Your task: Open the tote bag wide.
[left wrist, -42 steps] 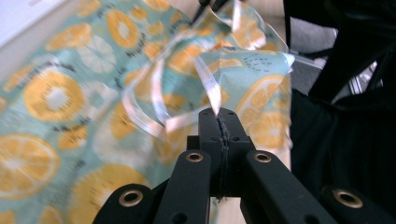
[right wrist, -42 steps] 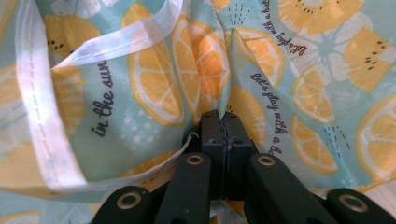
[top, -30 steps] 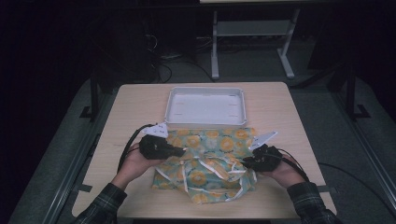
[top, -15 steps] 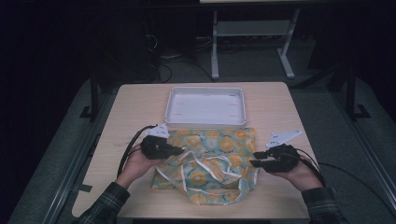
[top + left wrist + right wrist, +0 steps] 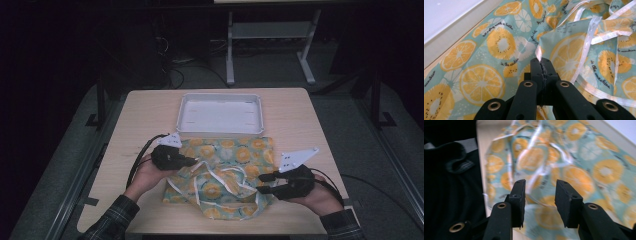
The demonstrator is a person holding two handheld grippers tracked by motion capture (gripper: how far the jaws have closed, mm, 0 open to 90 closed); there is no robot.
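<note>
**Re-grip the cloth's right side, keep the left edge pinned**

The teal, orange-slice-print cloth with white ribbon trim [image 5: 225,175] lies rumpled on the near half of the light wooden counter [image 5: 300,115], just in front of the shallow white rectangular tray [image 5: 220,114].

- Left gripper [image 5: 192,161]: jaws closed tight on a white-trimmed fold of the cloth [image 5: 564,50]. Hold it there as the anchor.
- Right gripper [image 5: 261,182]: jaws have just been opening and stand part open with nothing between them, just off the cloth's right edge (released, I'd judge).
- Next, as I read it: bring the right jaws onto a single trimmed edge, not a loose ribbon loop, then close fully before pulling. Pull away from the left hand to flatten the bunching.

Hard to make out:
- Right gripper view is motion-blurred, so edge versus ribbon is unclear.
- Layer count in the middle heap can't be told.
- The near cloth edge sits partly behind the right hand [image 5: 320,195].
</note>
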